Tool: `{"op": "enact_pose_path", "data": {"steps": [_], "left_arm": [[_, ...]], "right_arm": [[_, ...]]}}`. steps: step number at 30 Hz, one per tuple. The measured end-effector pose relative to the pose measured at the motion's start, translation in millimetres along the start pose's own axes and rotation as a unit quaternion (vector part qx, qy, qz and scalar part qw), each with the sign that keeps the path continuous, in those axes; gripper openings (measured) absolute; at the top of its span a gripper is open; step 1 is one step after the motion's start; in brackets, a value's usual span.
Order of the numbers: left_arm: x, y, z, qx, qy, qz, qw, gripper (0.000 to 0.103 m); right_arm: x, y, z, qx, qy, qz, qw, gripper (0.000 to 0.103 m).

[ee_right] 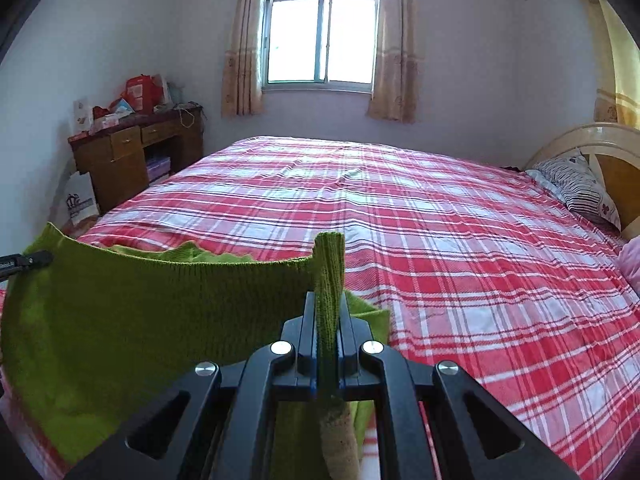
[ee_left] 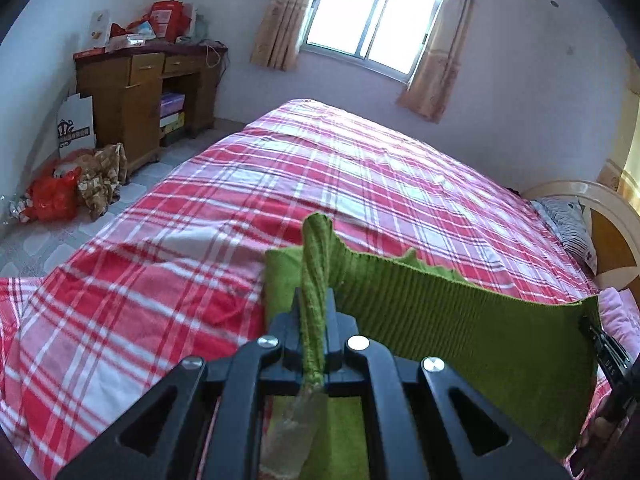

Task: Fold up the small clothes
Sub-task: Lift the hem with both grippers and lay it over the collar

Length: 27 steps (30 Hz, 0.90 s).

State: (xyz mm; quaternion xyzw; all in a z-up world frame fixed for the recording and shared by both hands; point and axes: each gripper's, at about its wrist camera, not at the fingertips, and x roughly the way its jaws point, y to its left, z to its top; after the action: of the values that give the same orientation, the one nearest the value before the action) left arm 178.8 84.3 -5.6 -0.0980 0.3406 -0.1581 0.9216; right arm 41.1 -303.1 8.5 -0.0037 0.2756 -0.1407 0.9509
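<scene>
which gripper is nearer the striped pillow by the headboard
Right. The right gripper holds the green knit garment at the end toward the striped pillow; the left gripper holds the other end, toward the wooden desk.

Plaid bed lies bare and flat ahead of both tools up to the window wall. Green knit garment hangs stretched between the tools, blocking the gap there. Pillow and headboard bound the right; wooden desk and floor bags stand off the left edge.
</scene>
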Motion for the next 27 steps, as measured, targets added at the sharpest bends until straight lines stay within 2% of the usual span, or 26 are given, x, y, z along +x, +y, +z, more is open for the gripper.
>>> {"op": "enact_pose_path", "data": {"steps": [12,20,27], "left_arm": [[47.5,-10.9,29.3,-0.005,-0.004,0.02,0.9998,0.005],[103.5,-10.4,30.0,-0.001,0.03,0.065,0.9975,0.005],[122.4,-8.4,30.4,-0.001,0.06,0.093,0.9939,0.009]], "right_arm": [[64.8,-1.7,25.6,-0.013,0.015,-0.033,0.999,0.006],[134.1,-0.8,22.1,-0.032,0.065,-0.056,0.996,0.006],[158.3,-4.9,14.8,-0.028,0.118,-0.061,0.991,0.006]]}}
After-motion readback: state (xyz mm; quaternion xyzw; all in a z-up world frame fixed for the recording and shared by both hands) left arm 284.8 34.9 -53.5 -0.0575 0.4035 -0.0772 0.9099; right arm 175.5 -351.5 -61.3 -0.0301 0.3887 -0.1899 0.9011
